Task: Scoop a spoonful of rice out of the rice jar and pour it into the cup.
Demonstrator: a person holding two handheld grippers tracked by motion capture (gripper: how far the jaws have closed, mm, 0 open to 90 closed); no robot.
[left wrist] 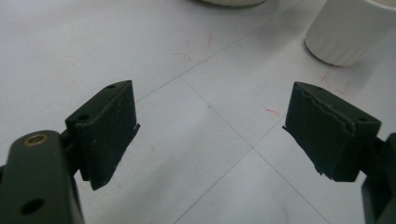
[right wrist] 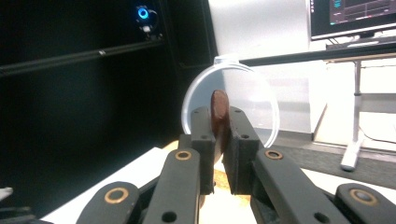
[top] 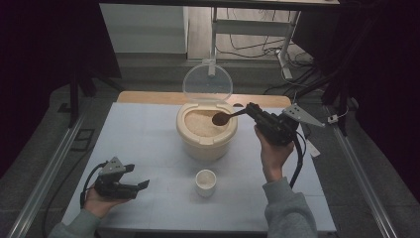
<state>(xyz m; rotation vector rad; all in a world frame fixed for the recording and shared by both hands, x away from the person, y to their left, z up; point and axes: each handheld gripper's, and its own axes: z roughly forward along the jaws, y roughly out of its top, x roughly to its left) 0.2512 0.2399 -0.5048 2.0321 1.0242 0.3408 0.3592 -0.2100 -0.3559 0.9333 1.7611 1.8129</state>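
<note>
A cream rice container (top: 206,135) stands mid-table with its clear round lid (top: 207,83) hinged up; pale rice fills it. My right gripper (top: 252,112) is shut on the handle of a brown wooden spoon (top: 221,118), whose bowl hovers over the rice at the container's right side. In the right gripper view the spoon (right wrist: 218,112) sticks up edge-on between the jaws, with the lid (right wrist: 252,100) behind it. A small white cup (top: 205,182) sits in front of the container. My left gripper (top: 141,177) rests open near the table's front left; the cup (left wrist: 348,30) lies beyond its right jaw.
The white table top (top: 143,139) has faint grid lines and red marks (left wrist: 196,49). A wooden board edge (top: 148,97) shows behind the container. Desk legs and cables lie on the floor beyond. A monitor (right wrist: 352,16) glows at the back right.
</note>
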